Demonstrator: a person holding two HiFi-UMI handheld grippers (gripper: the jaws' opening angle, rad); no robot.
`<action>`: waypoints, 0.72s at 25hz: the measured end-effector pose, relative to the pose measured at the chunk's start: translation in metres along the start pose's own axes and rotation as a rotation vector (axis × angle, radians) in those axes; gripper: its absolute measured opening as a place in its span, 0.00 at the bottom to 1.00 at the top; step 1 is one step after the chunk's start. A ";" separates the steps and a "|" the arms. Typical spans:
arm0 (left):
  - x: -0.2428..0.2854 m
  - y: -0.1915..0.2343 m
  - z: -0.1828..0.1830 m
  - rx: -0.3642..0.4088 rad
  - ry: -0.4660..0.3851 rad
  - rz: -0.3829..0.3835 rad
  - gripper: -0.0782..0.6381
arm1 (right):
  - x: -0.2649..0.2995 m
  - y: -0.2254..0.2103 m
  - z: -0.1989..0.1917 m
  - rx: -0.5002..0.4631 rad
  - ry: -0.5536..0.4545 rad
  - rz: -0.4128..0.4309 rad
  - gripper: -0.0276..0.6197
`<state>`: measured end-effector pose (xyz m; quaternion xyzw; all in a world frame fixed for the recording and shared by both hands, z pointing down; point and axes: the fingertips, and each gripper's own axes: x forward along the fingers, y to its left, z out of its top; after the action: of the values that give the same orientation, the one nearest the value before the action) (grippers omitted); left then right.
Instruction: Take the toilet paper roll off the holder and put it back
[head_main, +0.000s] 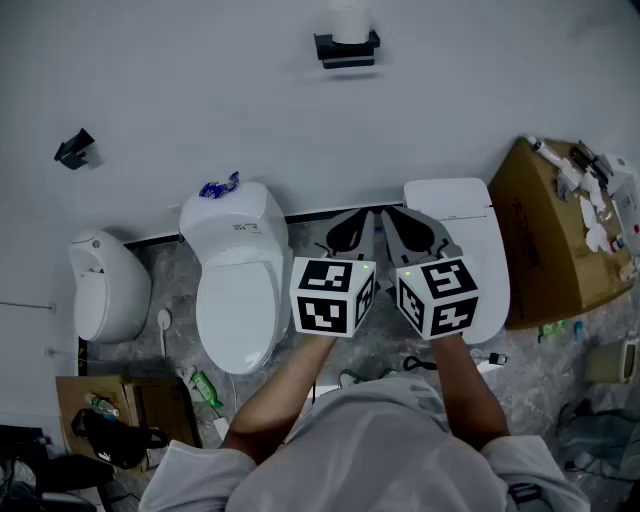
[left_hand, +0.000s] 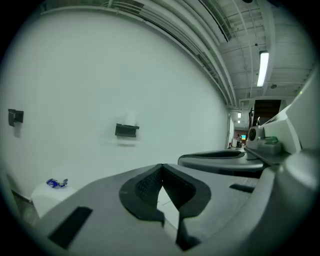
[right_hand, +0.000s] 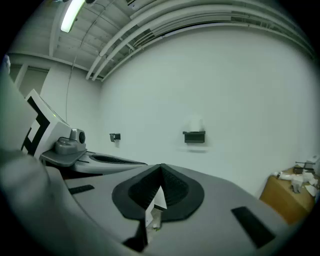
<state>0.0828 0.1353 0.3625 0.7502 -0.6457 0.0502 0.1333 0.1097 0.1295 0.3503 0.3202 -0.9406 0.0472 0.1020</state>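
Note:
A white toilet paper roll (head_main: 349, 20) stands on a black holder (head_main: 347, 48) high on the white wall, far from both grippers. The same holder (left_hand: 126, 130) shows small in the left gripper view, and the holder (right_hand: 194, 136) with the pale roll (right_hand: 194, 124) above it in the right gripper view. My left gripper (head_main: 358, 222) and right gripper (head_main: 398, 222) are held side by side low in the head view, between the two toilets. Both have their jaws shut with nothing between them.
A white toilet (head_main: 237, 275) stands at the left with a blue wrapper (head_main: 218, 186) on its tank, another toilet (head_main: 458, 240) at the right, a urinal-like fixture (head_main: 105, 285) further left. A cardboard box (head_main: 555, 240) with clutter sits at the right. A second black bracket (head_main: 74, 148) is on the wall.

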 end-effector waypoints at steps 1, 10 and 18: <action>-0.001 0.002 -0.001 -0.001 0.001 -0.002 0.12 | 0.001 0.002 0.000 0.002 -0.001 -0.001 0.05; -0.006 0.021 0.000 0.005 -0.001 -0.038 0.12 | 0.017 0.019 0.000 0.009 -0.004 -0.028 0.05; 0.005 0.038 0.006 -0.001 -0.009 -0.062 0.12 | 0.037 0.019 0.005 -0.006 -0.001 -0.041 0.05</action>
<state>0.0458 0.1244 0.3629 0.7699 -0.6229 0.0422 0.1324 0.0683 0.1218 0.3529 0.3390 -0.9341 0.0421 0.1035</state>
